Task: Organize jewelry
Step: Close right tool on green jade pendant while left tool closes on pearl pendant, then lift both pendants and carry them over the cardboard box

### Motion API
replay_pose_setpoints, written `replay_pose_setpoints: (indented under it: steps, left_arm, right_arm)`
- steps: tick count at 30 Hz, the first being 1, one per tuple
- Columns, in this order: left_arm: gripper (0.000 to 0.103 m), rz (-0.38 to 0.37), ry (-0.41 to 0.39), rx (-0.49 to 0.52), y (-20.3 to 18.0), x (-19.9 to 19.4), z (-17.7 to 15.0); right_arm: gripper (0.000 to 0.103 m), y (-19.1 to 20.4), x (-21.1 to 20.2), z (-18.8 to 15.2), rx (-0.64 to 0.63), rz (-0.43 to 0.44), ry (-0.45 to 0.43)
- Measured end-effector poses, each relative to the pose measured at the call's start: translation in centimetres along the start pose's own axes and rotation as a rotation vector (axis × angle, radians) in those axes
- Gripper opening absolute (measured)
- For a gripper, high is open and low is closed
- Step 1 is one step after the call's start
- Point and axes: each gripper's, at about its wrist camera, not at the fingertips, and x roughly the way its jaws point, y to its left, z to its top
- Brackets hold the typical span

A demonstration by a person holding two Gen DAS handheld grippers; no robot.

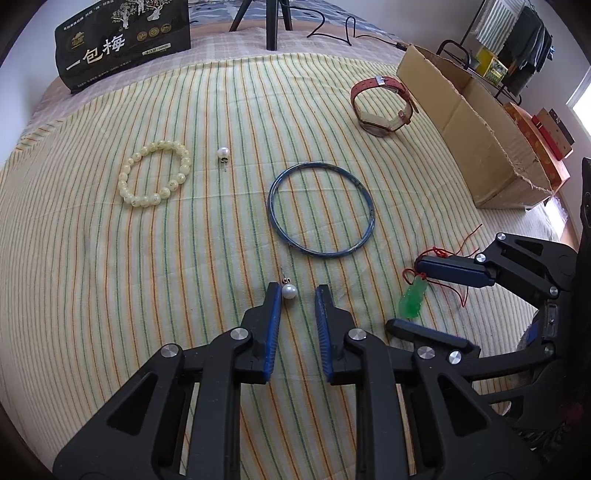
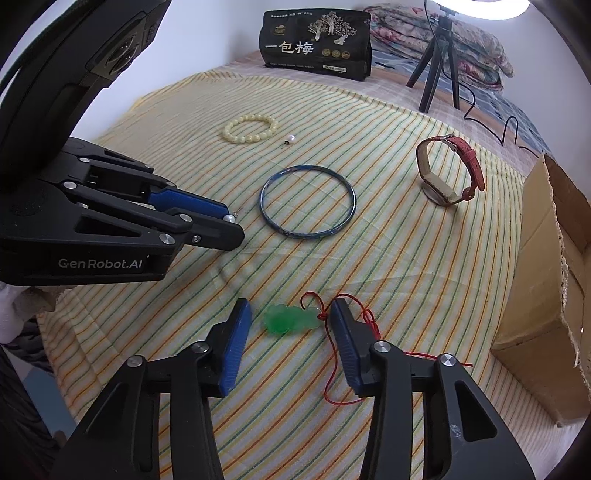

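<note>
Now, on the striped bedcover, my left gripper, jaws narrowly parted, has the small, slippery pearl earring against one pad, while my right gripper, half-open, straddles the brittle green pendant, ungripped.

The box runs off the right edge in the right wrist view, so its inside stays unseen. A lamp is cut by the top edge (only its glowing rim shows). The near pearl is half hidden behind the left gripper. Small print on the bag is too fine to read. The watch face is turned away.
</note>
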Motion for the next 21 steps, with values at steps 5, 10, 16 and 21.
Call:
replay_pose_setpoints:
  steps: [5,10,16,21]
  left_arm:
    - [0.010,0.013,-0.003,0.004,0.0,0.0,0.0]
    - [0.007,0.012,-0.004,-0.002,0.3,-0.1,0.0]
    - [0.006,0.013,-0.015,-0.008,0.3,-0.4,0.1]
    - [0.006,0.016,-0.036,-0.021,0.5,-1.0,0.1]
  right_arm:
    - [0.031,-0.3,0.0,0.0,0.013,0.009,-0.001]
    - [0.031,-0.2,-0.1,0.0,0.012,0.008,-0.004]
    - [0.031,-0.2,-0.4,0.1,0.010,0.006,-0.004]
    - [0.031,0.0,-0.7,0.2,0.009,0.005,0.005]
